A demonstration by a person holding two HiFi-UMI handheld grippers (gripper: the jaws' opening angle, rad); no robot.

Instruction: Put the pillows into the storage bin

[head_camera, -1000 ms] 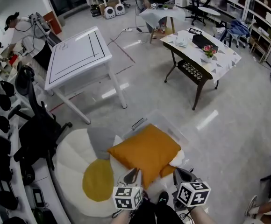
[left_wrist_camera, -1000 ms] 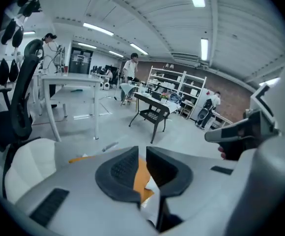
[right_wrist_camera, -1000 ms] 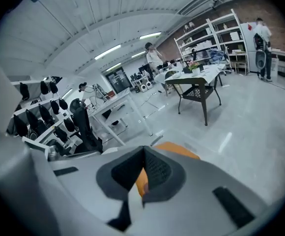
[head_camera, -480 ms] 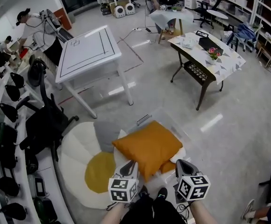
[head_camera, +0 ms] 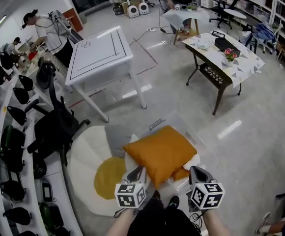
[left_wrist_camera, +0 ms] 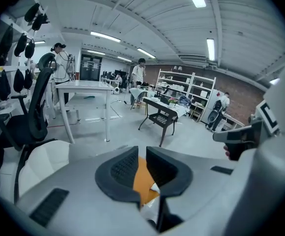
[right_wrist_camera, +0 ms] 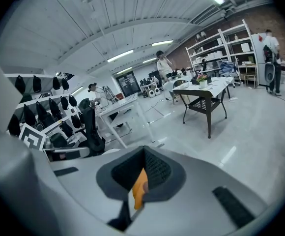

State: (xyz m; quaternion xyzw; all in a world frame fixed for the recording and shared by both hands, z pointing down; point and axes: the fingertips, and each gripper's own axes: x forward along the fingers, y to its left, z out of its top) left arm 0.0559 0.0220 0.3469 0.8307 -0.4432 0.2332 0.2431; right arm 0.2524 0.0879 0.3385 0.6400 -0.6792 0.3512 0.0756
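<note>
Grey workshop floor (head_camera: 241,146): orange pillow (head_camera: 162,154) hangs straight ahead over the storage bin (head_camera: 179,121), left hand-held gripper (head_camera: 137,172) and right hand-held gripper (head_camera: 194,171) both pinching its near edge.

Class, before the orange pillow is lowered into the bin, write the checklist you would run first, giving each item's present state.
1. Jaws of left gripper shut on the orange pillow: ok.
2. Jaws of right gripper shut on the same pillow: ok.
3. Pillow above the storage bin: ok.
4. Room left inside the bin: cannot tell, the pillow hides it.
5. The egg-shaped cushion beside the bin, outside the path: ok.
</note>
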